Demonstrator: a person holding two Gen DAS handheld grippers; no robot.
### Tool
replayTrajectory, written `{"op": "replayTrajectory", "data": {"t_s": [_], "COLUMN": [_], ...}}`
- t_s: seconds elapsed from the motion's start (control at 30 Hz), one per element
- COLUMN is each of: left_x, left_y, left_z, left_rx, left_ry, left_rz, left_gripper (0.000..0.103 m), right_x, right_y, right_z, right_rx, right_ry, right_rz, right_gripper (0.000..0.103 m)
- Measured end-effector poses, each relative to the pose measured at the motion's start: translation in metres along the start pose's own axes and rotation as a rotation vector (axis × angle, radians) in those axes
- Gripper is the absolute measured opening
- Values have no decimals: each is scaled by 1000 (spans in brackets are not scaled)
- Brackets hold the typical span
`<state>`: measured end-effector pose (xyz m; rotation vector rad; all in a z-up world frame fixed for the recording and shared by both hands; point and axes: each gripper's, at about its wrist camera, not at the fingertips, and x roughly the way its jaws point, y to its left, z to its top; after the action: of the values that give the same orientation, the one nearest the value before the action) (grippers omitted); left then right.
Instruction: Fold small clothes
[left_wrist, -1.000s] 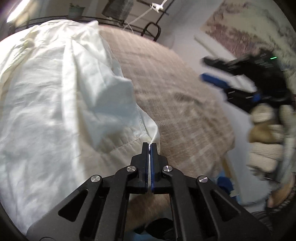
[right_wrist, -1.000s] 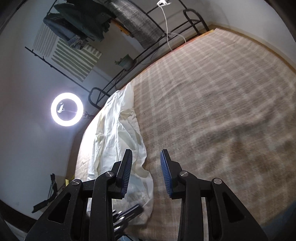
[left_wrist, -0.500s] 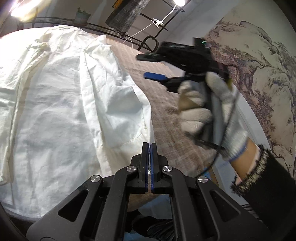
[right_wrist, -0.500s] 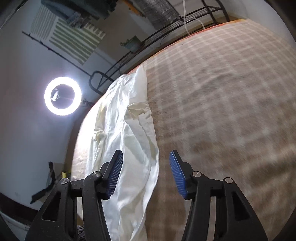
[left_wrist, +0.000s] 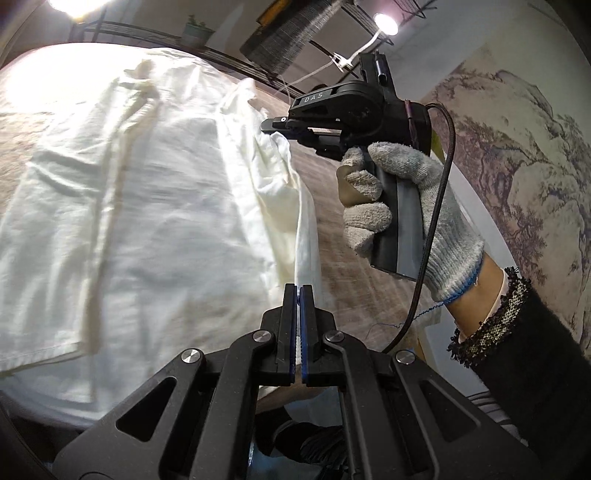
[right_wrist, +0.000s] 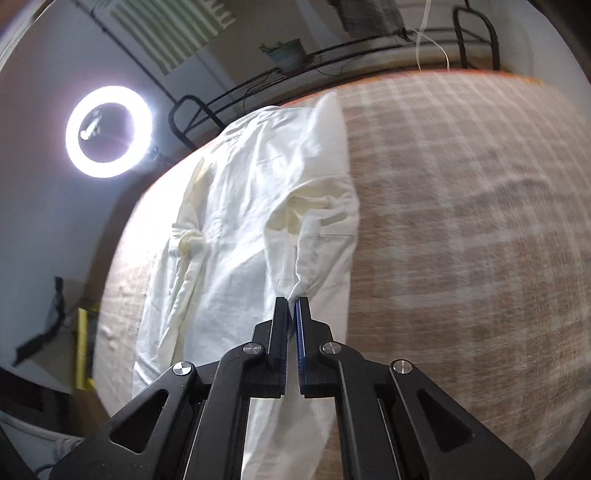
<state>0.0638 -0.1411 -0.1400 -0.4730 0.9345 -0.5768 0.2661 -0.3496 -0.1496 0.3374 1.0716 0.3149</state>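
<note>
A white shirt (left_wrist: 147, 206) lies spread on a brown plaid bed cover (right_wrist: 461, 229). My left gripper (left_wrist: 298, 290) is shut on the shirt's near right edge and holds it slightly raised. My right gripper (right_wrist: 292, 301) is shut on a pinched fold of the shirt (right_wrist: 258, 229) further along the same right edge. In the left wrist view the right gripper (left_wrist: 273, 125) shows in a gloved hand, clamped on the cloth at the upper middle. The held edge runs taut between the two grippers.
A black metal bed rail (right_wrist: 332, 70) runs along the far edge with a potted plant (right_wrist: 286, 53) behind it. A lit ring light (right_wrist: 109, 131) stands at the left. A wall mural (left_wrist: 517, 155) is at the right.
My right gripper came down from above the bed, open, and shut on the shirt's right edge. My left gripper stayed shut on the near edge and lifted a little.
</note>
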Motion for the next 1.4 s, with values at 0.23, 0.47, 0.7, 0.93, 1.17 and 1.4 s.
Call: {"op": "replayTrajectory", "data": {"t_s": [0.23,0.47,0.7,0.93,1.17,1.4], "left_x": [-22,-28,-35,-55,-59,-34], "left_y": [28,51,59,63,58,40], "left_z": [-3,-5,-6,1,16,35], "left_rx": [-65,-106,-112,-74,-43,58], "left_ry": [-29,-34,-43,-84,-93,-20], "left_rz": [26,66,87,93,99,148], "left_gripper": [0,0,0,0,0,0], "right_x": [23,66,86,23,-32,-5], "right_y": [49,88,98,55,27,37], "right_z": [5,-6,-10,-8,-50,-108], "right_rx": [-87,-223,-279,-156,-212,-351], "right_ry": [9,81,145,113,69,232], "right_rz": [-5,-40,-43,167,120,108], "right_gripper": [3,3,3,3,3,3]}}
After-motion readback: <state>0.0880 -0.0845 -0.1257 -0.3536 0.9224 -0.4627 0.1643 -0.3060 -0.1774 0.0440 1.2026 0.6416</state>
